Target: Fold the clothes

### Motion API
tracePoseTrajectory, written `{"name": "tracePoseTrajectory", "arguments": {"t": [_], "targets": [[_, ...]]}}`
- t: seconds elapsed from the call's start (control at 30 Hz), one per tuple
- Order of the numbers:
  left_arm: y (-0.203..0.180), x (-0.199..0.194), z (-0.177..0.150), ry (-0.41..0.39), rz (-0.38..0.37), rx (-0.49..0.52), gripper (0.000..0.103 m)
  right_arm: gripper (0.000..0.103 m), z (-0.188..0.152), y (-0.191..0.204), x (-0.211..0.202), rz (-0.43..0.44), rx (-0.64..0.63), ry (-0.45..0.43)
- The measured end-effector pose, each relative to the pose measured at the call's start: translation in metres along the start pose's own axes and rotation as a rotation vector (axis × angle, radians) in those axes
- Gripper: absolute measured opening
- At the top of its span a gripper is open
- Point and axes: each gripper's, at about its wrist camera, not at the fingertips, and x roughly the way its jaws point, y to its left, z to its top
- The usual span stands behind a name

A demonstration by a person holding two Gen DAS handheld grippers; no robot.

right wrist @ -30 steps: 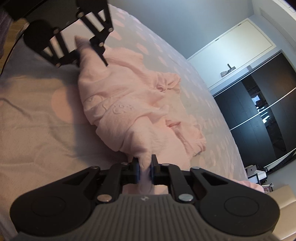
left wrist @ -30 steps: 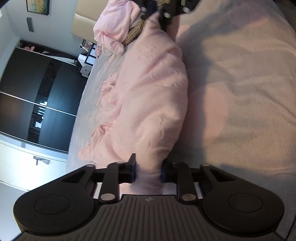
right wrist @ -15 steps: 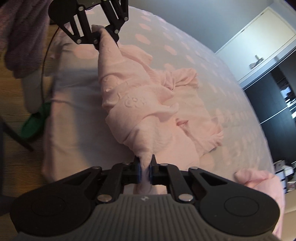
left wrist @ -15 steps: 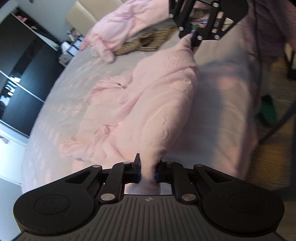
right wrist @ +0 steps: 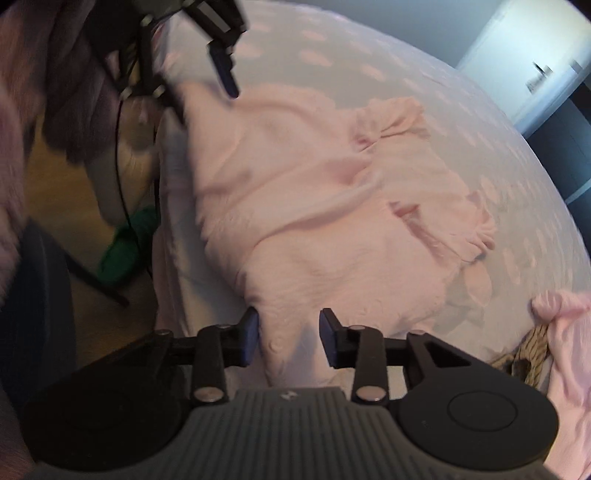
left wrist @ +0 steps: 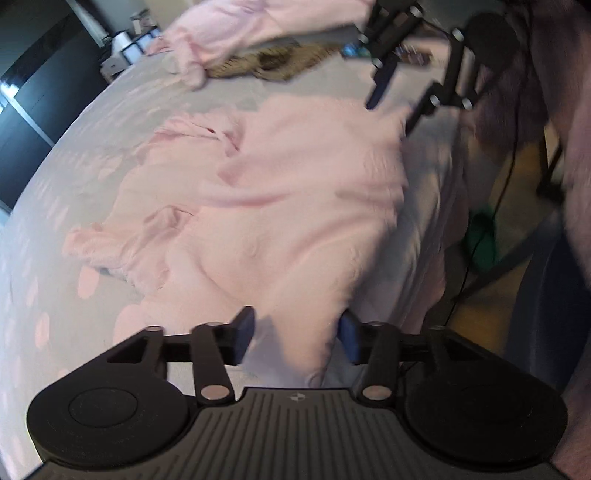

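A pale pink fleece garment [left wrist: 280, 192] lies spread on the bed near its edge, with crumpled sleeves on the far side. My left gripper [left wrist: 297, 328] is open, and one corner of the garment lies loose between its blue-padded fingers. My right gripper [right wrist: 290, 325] is open as well, over the opposite corner of the same garment [right wrist: 332, 203]. Each gripper shows in the other's view: the right gripper [left wrist: 397, 103] open at the far corner, the left gripper [right wrist: 199, 88] open at the top left. Both views are motion-blurred.
The bed cover [left wrist: 55, 258] is pale with pink dots. More pink clothes [left wrist: 240, 29] lie on a woven brown thing [left wrist: 266, 64] further along the bed. Beside the bed edge are wooden floor, a green object [left wrist: 480, 240], dark stand legs and a cable. A dark wardrobe [left wrist: 29, 110] stands behind.
Both grippers held the garment stretched between them, lowered it onto the bed, and have now opened. The garment has dropped and spread out flat.
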Motion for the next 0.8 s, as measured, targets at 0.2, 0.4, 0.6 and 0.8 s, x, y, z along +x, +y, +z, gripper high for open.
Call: {"name": "tracePoseTrajectory", "arguments": {"t": [0.2,0.4,0.6,0.8], "targets": [[0.073,-0.019,0.028,-0.091,-0.094,-0.234,0.052,0.042,0.018,-0.061,-0.013,-0.014,0.189,-0.045],[0.157,-0.003,0.049,-0.153,-0.051,-0.43,0.057,0.044,0.037,-0.145,0.004,-0.067,0.315,-0.05],[0.241,0.073,0.047,-0.08,0.058,-0.671,0.057,0.054,0.045,-0.225,0.055,-0.061,0.512,-0.054],[0.287,0.125,0.043,-0.047,0.083,-0.758,0.057,0.055,0.057,-0.286,0.117,-0.027,0.665,-0.05]]}}
